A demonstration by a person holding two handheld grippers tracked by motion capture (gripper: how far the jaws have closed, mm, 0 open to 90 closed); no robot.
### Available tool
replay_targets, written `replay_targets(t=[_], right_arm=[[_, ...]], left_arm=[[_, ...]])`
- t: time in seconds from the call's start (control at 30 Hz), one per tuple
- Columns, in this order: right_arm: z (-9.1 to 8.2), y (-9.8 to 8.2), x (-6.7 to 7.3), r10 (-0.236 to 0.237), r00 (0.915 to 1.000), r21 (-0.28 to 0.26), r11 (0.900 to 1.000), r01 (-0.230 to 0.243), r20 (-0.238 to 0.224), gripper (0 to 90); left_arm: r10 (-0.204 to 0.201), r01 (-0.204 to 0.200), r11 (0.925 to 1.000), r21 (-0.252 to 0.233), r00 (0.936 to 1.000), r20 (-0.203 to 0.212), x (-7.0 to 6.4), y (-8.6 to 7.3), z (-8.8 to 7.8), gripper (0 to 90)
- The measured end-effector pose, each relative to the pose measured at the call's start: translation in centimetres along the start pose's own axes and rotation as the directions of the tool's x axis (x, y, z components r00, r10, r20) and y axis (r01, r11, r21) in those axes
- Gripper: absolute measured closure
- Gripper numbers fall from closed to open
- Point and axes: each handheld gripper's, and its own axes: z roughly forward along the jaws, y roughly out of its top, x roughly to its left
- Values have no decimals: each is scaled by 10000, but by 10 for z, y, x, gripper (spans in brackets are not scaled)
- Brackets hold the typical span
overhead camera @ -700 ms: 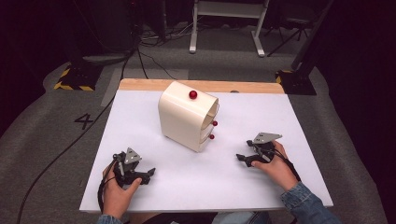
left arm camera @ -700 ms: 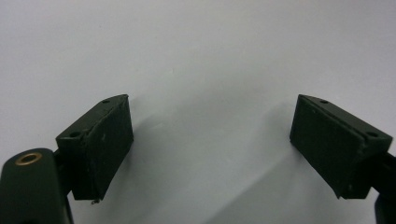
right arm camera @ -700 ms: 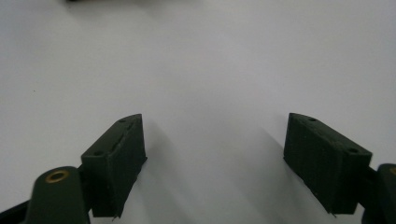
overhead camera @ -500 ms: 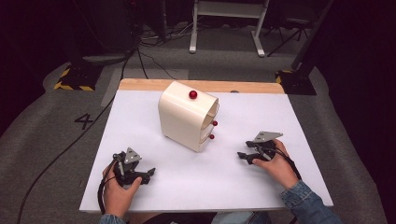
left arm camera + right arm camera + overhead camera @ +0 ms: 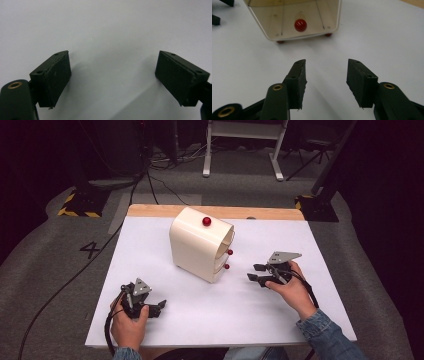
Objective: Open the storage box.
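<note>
Cream drawer unit [image 5: 202,245] stands upright near the middle of the counter [image 5: 300,315], toward its far edge, drawer fronts turned to the person's right. One red knob [image 5: 206,221] on top, two more [image 5: 228,259] on the front. From the high view the drawers look pushed in, though the fronts are seen at a slant and I cannot be sure the upper one is flush.

Right gripper [image 5: 256,272]: jaws moderately apart, empty, aimed at the drawer fronts and near them but not touching. In the right gripper view a red drawer knob [image 5: 300,25] sits ahead of the jaws, well short of contact.

Left gripper [image 5: 159,306]: jaws wide apart, empty, low over bare counter at the near left, well apart from the unit.

Judgement: nothing done yet. No knob gripped, no drawer drawn out. Remaining: close the right gripper on a knob and pull.
</note>
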Motion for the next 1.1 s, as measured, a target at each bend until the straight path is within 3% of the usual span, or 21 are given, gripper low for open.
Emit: replay_targets(t=[0.17, 0.37, 0.5, 0.7, 1.1], right_arm=[[13, 12, 7, -167, 9977, -466, 9988, 137, -656, 540], [30, 19, 13, -267, 9942, -883, 9959, 175, -1042, 595], [39, 23, 16, -393, 9930, -1145, 9931, 265, -1110, 640], [54, 22, 16, -381, 9924, -1039, 9943, 258, -1174, 679], [64, 21, 17, -589, 9918, -1008, 9938, 475, -1133, 725]], left_arm=[[-2, 2, 10000, 27, 10000, 6, 0, 0, 0, 134], [0, 0, 10000, 32, 10000, 3, 0, 0, 0, 134], [-4, 4, 10000, 32, 10000, 5, 0, 0, 0, 134], [-12, 12, 10000, 32, 10000, 10, 0, 0, 0, 134], [-1, 1, 10000, 9, 10000, -1, 0, 0, 0, 134]])
